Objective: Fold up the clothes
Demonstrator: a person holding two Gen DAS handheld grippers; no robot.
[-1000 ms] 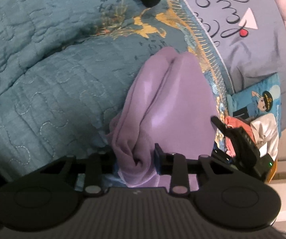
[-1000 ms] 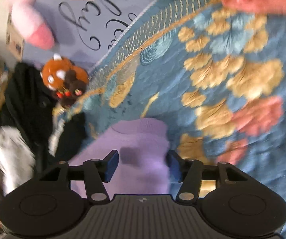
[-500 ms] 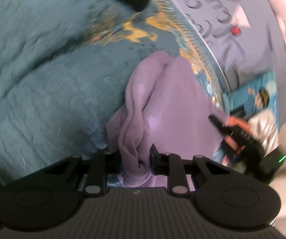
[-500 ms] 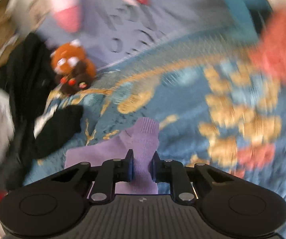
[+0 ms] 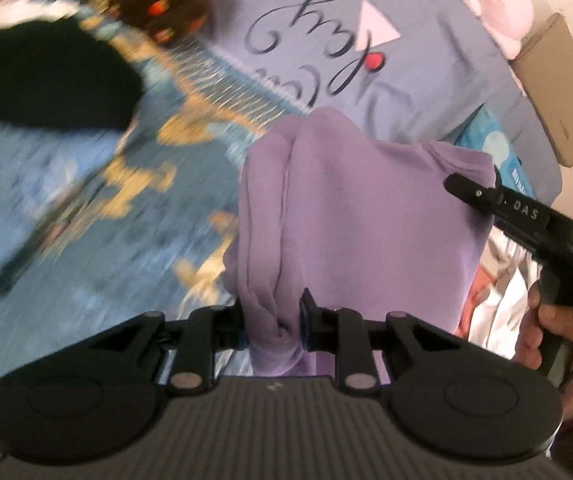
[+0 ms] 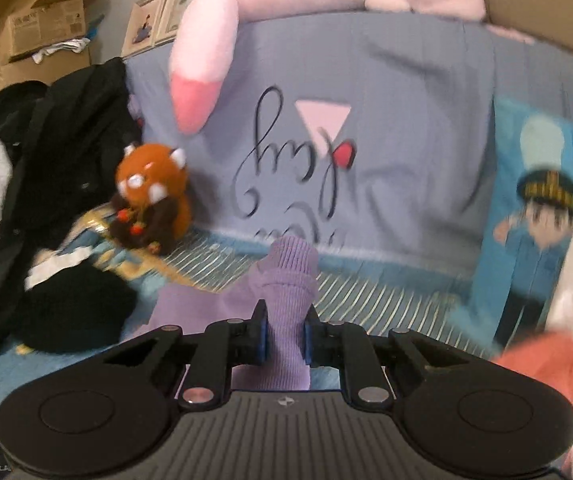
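My left gripper point(image 5: 272, 322) is clamped on a bunched fold of the purple garment point(image 5: 358, 220) at lower centre of the frame, above the blue patterned bedspread point(image 5: 66, 200). My right gripper point(image 6: 284, 336) pinches its ribbed cuff point(image 6: 292, 272) at lower centre, before a grey-blue pillow point(image 6: 406, 140).

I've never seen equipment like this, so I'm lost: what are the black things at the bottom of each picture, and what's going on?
No robot here: a person holds a two-fingered tool in each hand, each with a camera looking along its fingers. One picture comes from the left claw, the other from the right claw. Both are clamped on one purple garment, lifted over a blue floral quilt. The right claw pinches its ribbed cuff. Nearby sit a red panda toy and a black garment.
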